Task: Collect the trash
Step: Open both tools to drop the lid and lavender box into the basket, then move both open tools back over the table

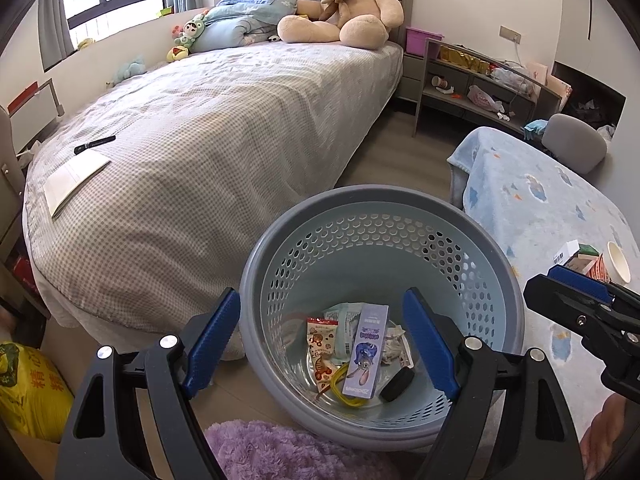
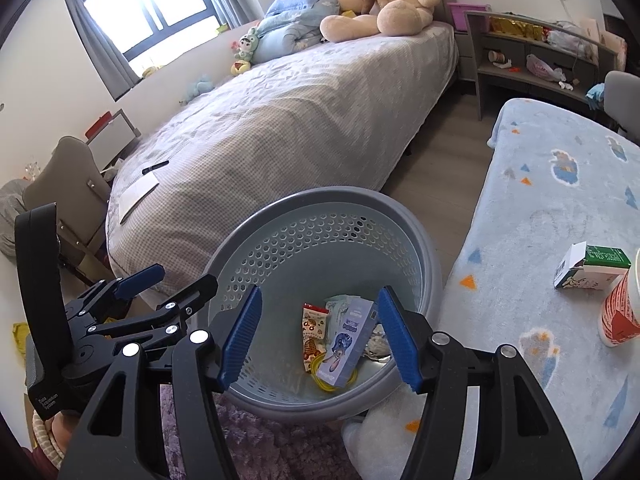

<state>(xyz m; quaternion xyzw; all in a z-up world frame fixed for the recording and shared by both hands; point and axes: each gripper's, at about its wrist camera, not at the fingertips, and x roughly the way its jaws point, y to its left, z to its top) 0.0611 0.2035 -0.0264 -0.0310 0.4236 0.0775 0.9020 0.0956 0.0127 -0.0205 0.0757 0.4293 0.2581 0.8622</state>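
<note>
A grey perforated basket (image 1: pixel 376 208) (image 2: pixel 320 204) stands on the floor by the bed. Inside lie a purple cartoon box (image 1: pixel 366 356) (image 2: pixel 348 344), a snack wrapper (image 1: pixel 320 340) (image 2: pixel 314 330), a yellow band (image 1: pixel 344 394) and a black round piece (image 1: pixel 397 385). My left gripper (image 1: pixel 322 344) is open and empty above the basket's near rim; it shows at the left in the right wrist view (image 2: pixel 172 280). My right gripper (image 2: pixel 320 336) is open and empty over the basket. On the blue blanket (image 2: pixel 560 208) sit a green-white carton (image 2: pixel 592 268) and a red paper cup (image 2: pixel 620 312).
A bed (image 1: pixel 208 128) with a teddy bear (image 1: pixel 344 4), a paper (image 1: pixel 72 180) and a black pen (image 1: pixel 94 145) stands behind the basket. A purple rug (image 1: pixel 280 452) lies in front. A grey shelf (image 1: pixel 480 76) holds clutter. A yellow bag (image 1: pixel 28 392) is at the left.
</note>
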